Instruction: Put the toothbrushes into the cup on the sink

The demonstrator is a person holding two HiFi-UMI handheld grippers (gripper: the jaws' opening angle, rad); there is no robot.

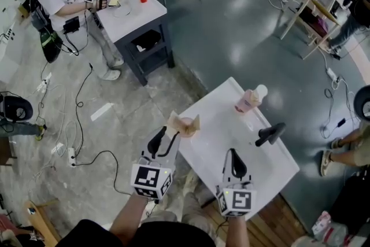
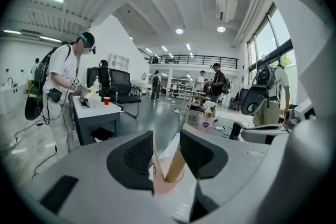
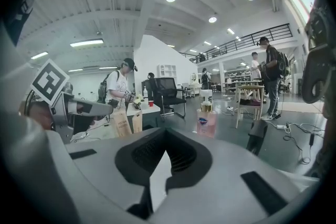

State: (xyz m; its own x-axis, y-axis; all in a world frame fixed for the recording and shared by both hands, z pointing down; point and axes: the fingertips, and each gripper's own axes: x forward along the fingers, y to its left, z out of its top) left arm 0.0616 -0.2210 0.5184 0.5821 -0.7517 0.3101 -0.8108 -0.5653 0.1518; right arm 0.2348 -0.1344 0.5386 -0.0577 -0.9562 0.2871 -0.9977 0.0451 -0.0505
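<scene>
White sink counter point(image 1: 222, 106) lies ahead of both grippers. Pink cup point(image 2: 163, 186) sits just beyond the left gripper's point(image 2: 167, 145) spread fingers, with both toothbrushes point(image 2: 176, 165) standing in it, leaning apart. The right gripper point(image 3: 167, 143), fingers pressed together and empty, is farther away.

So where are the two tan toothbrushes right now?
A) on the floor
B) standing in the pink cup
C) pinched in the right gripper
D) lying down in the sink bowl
B: both toothbrushes stand leaning apart in the pink cup at the corner of the sink, and the right gripper is shut with nothing in it.
</scene>
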